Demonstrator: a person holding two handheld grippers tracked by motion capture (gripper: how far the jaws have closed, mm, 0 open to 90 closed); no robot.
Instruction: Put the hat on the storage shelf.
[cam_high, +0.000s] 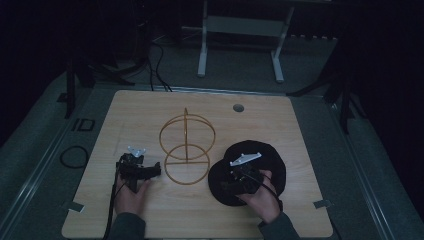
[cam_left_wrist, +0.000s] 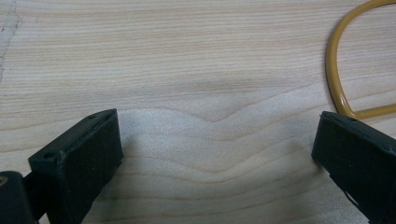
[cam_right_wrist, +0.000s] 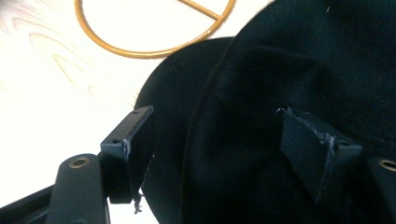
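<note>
Overhead view of the wooden tabletop (cam_high: 280, 125) with both of your hands entering from the near edge. Your right claw (cam_high: 239, 181) hangs over a black cap (cam_high: 272, 155) that lies on the near right part of the tabletop, just to the right of a golden wire stand (cam_high: 187, 150). Along your right claw (cam_right_wrist: 215, 140) its two black jaws stand wide apart, one over the cap's brim (cam_right_wrist: 168, 116) at the left, the other over the dark crown (cam_right_wrist: 327, 56) at the right; the fabric lies between and beneath them, and no pad can be seen pressing on it. The wire stand consists of a flat ring resting on the wood and an upright ring joined to a thin post; an arc of its base ring (cam_right_wrist: 140, 46) shows beyond the brim, close to the cap's edge, though contact between them cannot be made out. Your left claw (cam_high: 155, 170) rests low on the near left part of the tabletop, its tips pointing toward the stand and just short of the base ring. Along your left claw (cam_left_wrist: 217, 144) the jaws are likewise spread wide with bare wood grain (cam_left_wrist: 187, 70) between them, and a curve of the yellow ring (cam_left_wrist: 334, 70) lies just ahead of one jaw.
</note>
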